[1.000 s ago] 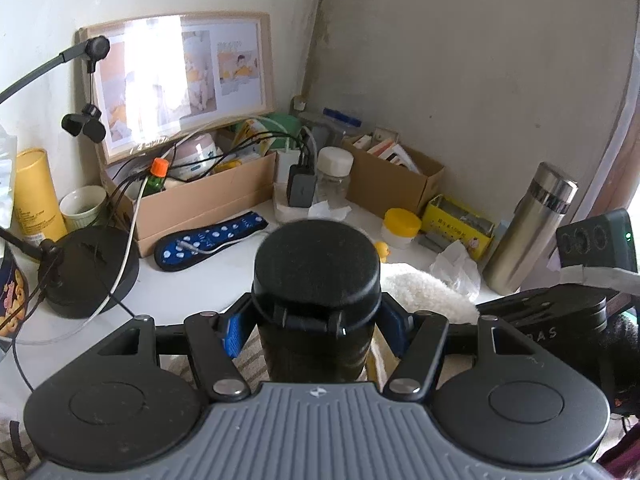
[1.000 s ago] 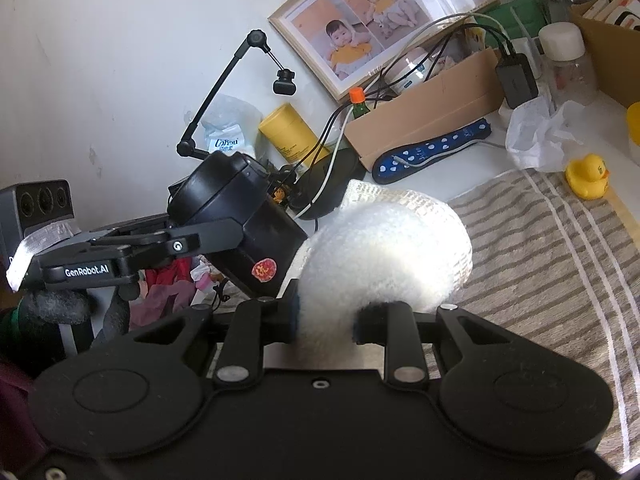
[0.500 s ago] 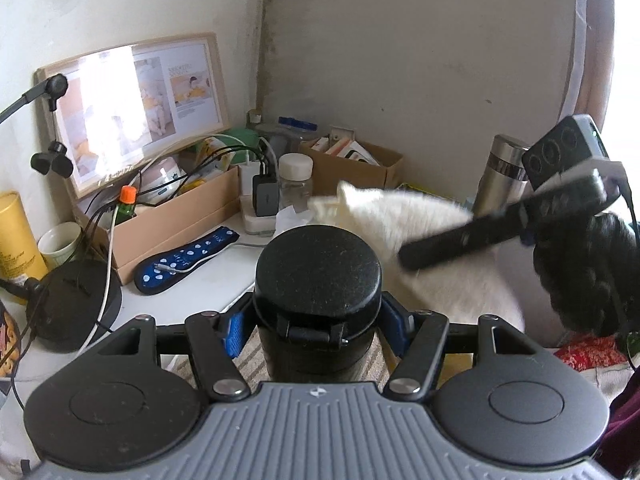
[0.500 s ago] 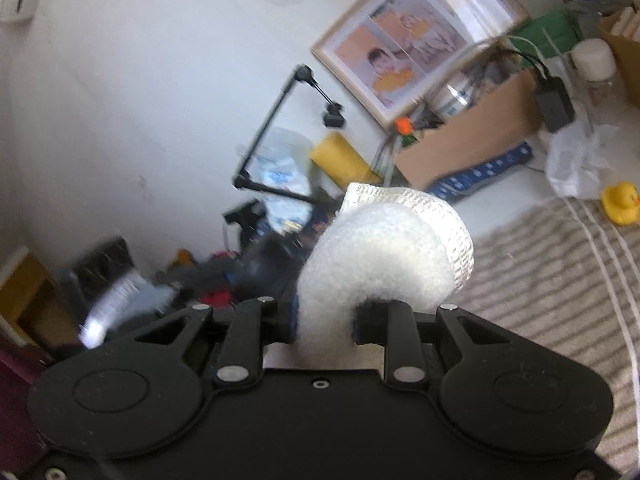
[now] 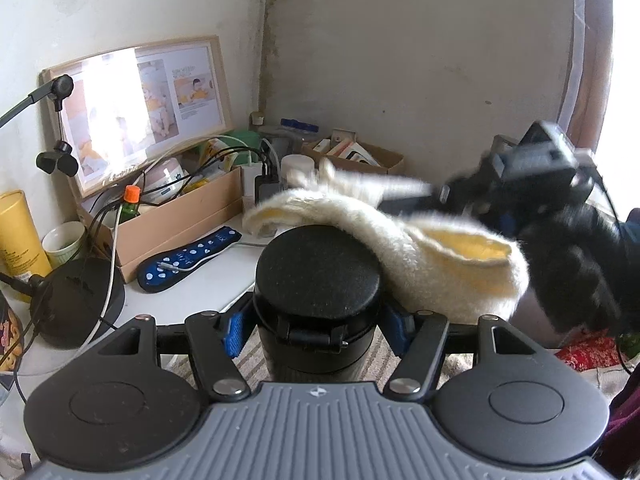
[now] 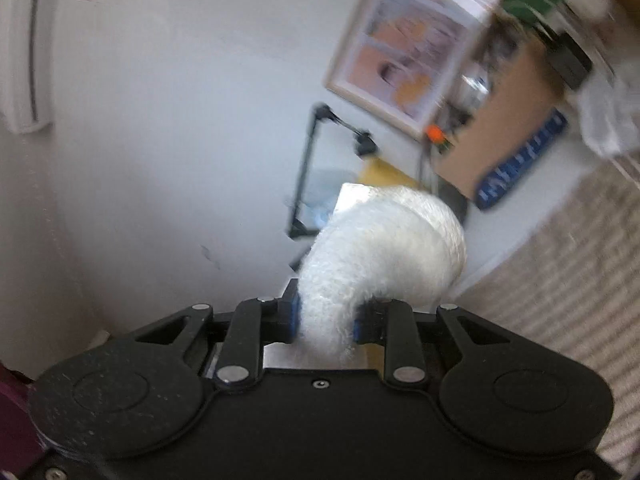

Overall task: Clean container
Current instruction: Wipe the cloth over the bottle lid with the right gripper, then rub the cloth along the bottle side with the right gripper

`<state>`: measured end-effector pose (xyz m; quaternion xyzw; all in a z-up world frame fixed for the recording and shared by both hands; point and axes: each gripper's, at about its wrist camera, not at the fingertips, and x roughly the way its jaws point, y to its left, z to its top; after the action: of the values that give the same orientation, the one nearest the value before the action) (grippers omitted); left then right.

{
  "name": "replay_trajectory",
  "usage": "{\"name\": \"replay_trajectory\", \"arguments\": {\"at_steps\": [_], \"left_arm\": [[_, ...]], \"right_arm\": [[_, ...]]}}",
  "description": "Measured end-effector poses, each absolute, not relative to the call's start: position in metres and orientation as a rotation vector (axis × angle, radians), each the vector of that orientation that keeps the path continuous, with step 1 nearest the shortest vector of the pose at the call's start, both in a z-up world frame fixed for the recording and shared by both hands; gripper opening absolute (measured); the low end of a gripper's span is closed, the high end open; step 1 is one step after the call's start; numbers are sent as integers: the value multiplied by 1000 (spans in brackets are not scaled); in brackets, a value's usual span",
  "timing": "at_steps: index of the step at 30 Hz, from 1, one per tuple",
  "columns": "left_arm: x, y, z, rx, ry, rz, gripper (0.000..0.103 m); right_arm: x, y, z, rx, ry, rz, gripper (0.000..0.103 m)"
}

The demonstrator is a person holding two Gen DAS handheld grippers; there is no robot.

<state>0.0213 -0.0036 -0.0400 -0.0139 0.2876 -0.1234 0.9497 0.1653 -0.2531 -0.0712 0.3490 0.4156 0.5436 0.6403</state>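
Left gripper (image 5: 318, 330): clamped on the black lidded container (image 5: 318, 280), held upright above the striped mat (image 6: 580, 280) at the near edge of the desk.
Right gripper (image 6: 326, 320): closed on a fluffy white cloth (image 6: 380, 248), which the left view shows draped against the lid's far right rim.
Step in hand: wiping the lid, by the look of it; the right view is blurred.
Next move: likely a sweep across the lid top, with the container gripped firmly so it does not twist.
Cardboard box (image 5: 180, 216): open, crowded with cables, packets and an orange-capped bottle (image 5: 131, 200).
Far box (image 5: 356, 156): holds small cartons.
Green cup (image 5: 64, 240): contents not visible.
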Motion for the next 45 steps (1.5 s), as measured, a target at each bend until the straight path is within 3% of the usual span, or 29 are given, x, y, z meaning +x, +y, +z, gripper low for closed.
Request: {"name": "replay_trajectory", "arguments": {"at_steps": [28, 45], "left_arm": [[20, 2, -43, -11, 589, -251, 64], [25, -4, -40, 38, 600, -290, 63]], "right_arm": [[167, -234, -129, 429, 1130, 1085, 23], [148, -204, -148, -41, 1069, 1039, 23]]}}
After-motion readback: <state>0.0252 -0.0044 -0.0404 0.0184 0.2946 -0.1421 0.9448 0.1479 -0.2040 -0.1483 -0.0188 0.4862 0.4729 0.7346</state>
